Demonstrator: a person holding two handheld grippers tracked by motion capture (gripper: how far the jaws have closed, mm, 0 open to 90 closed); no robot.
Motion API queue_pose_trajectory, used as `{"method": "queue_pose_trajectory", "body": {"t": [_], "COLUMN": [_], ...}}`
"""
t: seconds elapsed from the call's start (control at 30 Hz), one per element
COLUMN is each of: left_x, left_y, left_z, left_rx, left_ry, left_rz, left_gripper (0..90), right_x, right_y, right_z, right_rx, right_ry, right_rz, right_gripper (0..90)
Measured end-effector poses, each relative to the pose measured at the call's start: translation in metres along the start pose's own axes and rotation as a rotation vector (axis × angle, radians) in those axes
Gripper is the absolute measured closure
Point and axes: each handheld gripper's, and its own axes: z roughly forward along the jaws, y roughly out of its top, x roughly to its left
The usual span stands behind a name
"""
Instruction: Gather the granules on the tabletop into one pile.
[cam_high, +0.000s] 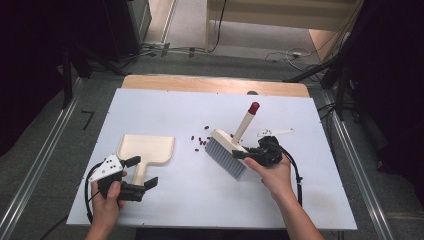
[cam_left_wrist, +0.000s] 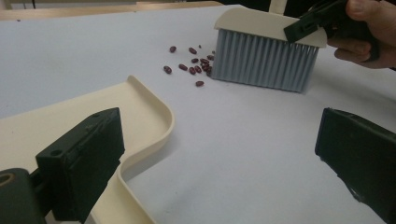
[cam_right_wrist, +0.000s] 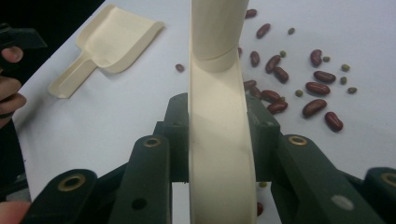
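White-topped wooden table (cam_high: 210, 85) on grey floor (cam_high: 45, 145), cables (cam_high: 285, 55) behind, dark surroundings

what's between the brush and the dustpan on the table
A scatter of red beans lies between brush and dustpan, nearer the brush, clearest in the left gripper view.

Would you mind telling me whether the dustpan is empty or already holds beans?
Empty: the dustpan has a bare cream tray, and the beans lie on the table beside the brush.

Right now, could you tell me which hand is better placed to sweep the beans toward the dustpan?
The right: the right gripper already clamps the brush beside the beans. The left gripper stands open by the dustpan.
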Motion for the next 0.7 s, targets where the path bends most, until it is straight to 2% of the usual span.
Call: {"method": "queue_pose_trajectory", "body": {"t": [0.13,0.27,0.4,0.43,0.47,0.53,0.57,0.63,0.7], "left_x": [0.001,0.003,0.004,0.004,0.004,0.004,0.004,0.004,0.003], "left_y": [0.0,-0.001,0.0,0.0,0.0,-0.001,-0.001,-0.002,-0.003], "left_z": [-0.002,-0.003,-0.003,-0.003,-0.003,-0.003,-0.002,-0.001,0.001], "left_rx": [-0.006,-0.012,-0.021,-0.021,-0.019,-0.018,-0.015,-0.015,-0.009], "left_ry": [0.003,0.01,0.012,0.014,0.014,0.013,0.012,0.003,-0.003], "left_rz": [-0.006,-0.016,-0.016,-0.012,-0.01,-0.007,-0.008,-0.011,-0.01], "left_gripper": [1.6,1.6,1.6,1.6,1.6,1.6,1.6,1.6,1.6], "right_x": [0.013,0.023,0.035,0.035,0.04,0.041,0.044,0.046,0.046], "right_y": [0.005,0.012,0.022,0.022,0.026,0.027,0.03,0.031,0.032], "right_z": [-0.004,0.0,0.023,0.023,0.033,0.037,0.046,0.055,0.059], "right_rx": [-0.019,-0.035,-0.037,-0.037,-0.036,-0.036,-0.038,-0.033,-0.027], "right_ry": [0.032,0.031,0.031,0.031,0.031,0.027,0.016,-0.011,-0.016], "right_rz": [-0.018,-0.03,-0.019,-0.019,-0.014,-0.012,-0.013,-0.028,-0.02], "right_gripper": [65.1,65.1,65.1,65.1,65.1,65.1,65.1,65.1,65.0]}}
